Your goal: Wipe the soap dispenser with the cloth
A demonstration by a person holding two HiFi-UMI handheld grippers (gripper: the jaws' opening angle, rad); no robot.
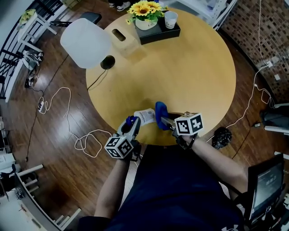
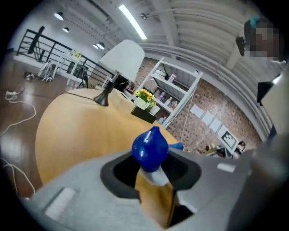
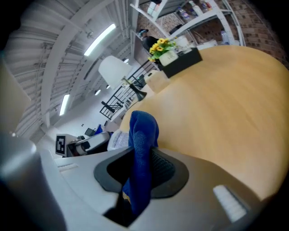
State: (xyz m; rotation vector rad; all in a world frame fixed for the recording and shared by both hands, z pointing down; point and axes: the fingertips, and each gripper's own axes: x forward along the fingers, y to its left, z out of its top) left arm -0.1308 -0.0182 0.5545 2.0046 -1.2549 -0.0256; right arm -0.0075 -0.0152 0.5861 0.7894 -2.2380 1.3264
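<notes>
The soap dispenser has a white labelled body [image 1: 145, 116] and a blue pump top [image 2: 150, 148]. My left gripper [image 1: 132, 122] is shut on its pump neck and holds it tilted over the near edge of the round wooden table [image 1: 189, 76]. The blue cloth [image 1: 161, 115] hangs folded from my right gripper [image 1: 165, 121], which is shut on it. The cloth sits right against the far end of the dispenser's body. In the right gripper view, the cloth [image 3: 141, 153] stands up between the jaws, with the white body [image 3: 118, 140] just behind it.
A white lamp [image 1: 86, 43] with a black base stands at the table's far left, and a wooden tissue box [image 1: 122, 38] is beside it. A black tray [image 1: 158, 31] at the back holds sunflowers [image 1: 145, 9] and a cup [image 1: 170, 19]. White cables [image 1: 67, 117] trail across the floor.
</notes>
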